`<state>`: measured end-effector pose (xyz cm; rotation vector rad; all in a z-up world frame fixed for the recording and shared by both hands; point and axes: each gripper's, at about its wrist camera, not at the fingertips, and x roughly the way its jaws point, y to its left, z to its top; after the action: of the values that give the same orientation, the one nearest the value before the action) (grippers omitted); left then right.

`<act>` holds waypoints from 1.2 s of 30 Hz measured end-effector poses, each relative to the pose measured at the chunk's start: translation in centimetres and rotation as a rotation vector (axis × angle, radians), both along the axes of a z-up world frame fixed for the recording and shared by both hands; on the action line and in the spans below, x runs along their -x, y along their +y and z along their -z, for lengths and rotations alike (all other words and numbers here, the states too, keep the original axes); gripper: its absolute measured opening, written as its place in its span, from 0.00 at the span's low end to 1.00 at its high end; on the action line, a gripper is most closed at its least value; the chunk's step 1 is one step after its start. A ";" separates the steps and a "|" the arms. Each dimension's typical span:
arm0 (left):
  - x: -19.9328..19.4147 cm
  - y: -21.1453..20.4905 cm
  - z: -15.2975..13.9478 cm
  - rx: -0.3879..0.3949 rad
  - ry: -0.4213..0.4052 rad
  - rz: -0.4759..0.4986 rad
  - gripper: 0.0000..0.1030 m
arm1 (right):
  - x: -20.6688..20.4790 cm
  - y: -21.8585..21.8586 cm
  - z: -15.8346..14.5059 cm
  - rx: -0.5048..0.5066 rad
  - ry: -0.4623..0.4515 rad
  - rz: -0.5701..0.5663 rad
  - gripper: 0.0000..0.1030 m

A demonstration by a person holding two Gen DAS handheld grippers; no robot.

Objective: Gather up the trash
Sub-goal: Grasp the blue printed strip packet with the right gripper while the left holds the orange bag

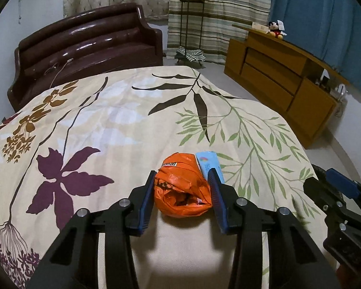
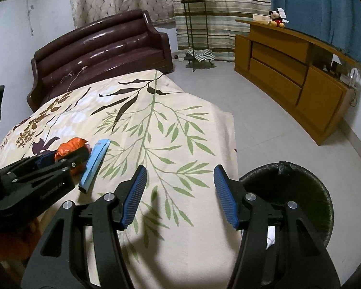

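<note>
A crumpled orange plastic wrapper [image 1: 183, 187] lies on the floral cloth of the table [image 1: 103, 125]. My left gripper [image 1: 181, 178] has its blue pads on both sides of it and is closed on it. A light blue flat packet [image 1: 208, 166] lies just right of the wrapper, touching my right finger. In the right wrist view the wrapper [image 2: 69, 148] and the packet [image 2: 95, 161] show at the left with the left gripper [image 2: 60, 159] on the wrapper. My right gripper [image 2: 179, 192] is open and empty above the cloth.
A round bin lined with a black bag [image 2: 291, 192] stands on the floor by the table's right edge. A brown sofa [image 1: 89, 45] is behind the table. A wooden cabinet [image 1: 284, 79] and a plant stand [image 1: 192, 24] are at the back right.
</note>
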<state>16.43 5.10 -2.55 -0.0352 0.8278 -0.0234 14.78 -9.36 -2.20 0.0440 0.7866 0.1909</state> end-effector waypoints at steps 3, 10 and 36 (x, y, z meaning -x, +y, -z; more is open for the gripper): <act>0.4 0.5 -0.3 -0.004 -0.010 -0.006 0.42 | -0.1 0.6 0.0 0.000 0.001 -0.011 0.55; 1.8 3.2 -1.0 -0.019 -0.024 -0.055 0.42 | -0.1 3.0 -0.2 0.002 0.001 -0.056 0.55; 4.7 12.5 -0.7 -0.017 -0.022 -0.203 0.42 | -2.4 11.2 1.7 0.099 0.092 -0.155 0.28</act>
<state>11.68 17.56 -1.84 -0.1028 0.7995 0.1738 17.14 1.83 -3.88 -0.1023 0.8904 0.2984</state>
